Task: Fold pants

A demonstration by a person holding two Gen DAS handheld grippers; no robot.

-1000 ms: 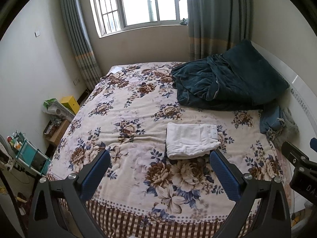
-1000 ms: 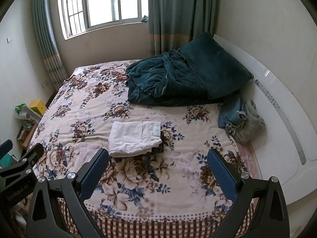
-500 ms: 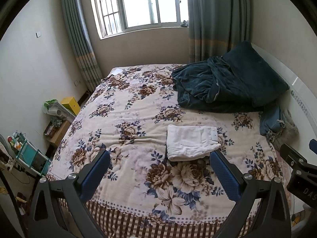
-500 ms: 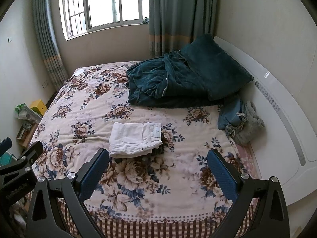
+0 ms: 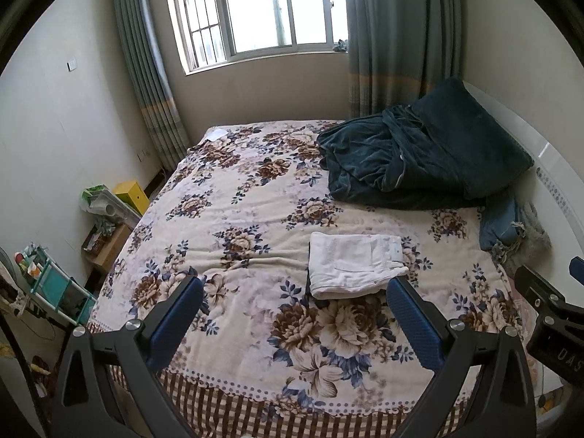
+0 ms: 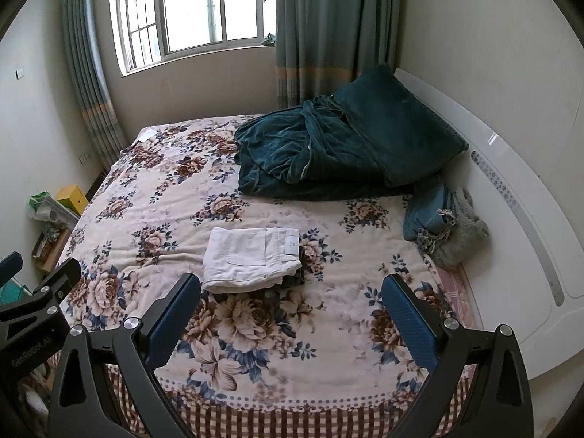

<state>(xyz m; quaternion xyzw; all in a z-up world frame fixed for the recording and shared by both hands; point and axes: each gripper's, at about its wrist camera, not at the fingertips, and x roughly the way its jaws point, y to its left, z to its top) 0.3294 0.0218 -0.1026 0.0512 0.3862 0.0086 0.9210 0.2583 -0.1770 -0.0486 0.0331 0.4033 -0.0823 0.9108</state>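
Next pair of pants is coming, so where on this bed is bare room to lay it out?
The widest bare stretch of bedspread runs from the folded white pants to the left edge and up to the window wall. A narrower strip lies between the pants and the checked foot edge. The headboard side is crowded: dark teal blanket and the blue-grey clothes pile.

Bedroom contents, counted by kind

One bed (image 5: 255, 197) with floral cover; one folded pair of white pants (image 5: 356, 264) (a dark item beneath it, kind unclear); one heap of dark teal bedding (image 5: 419, 160); one blue-and-grey bundle of cloth (image 6: 447, 226) by the headboard; one window (image 5: 255, 11); two curtains (image 5: 146, 73); one yellow box (image 5: 132, 193); two grippers, left gripper (image 5: 292, 314) and right gripper (image 6: 290, 308), each spread wide.
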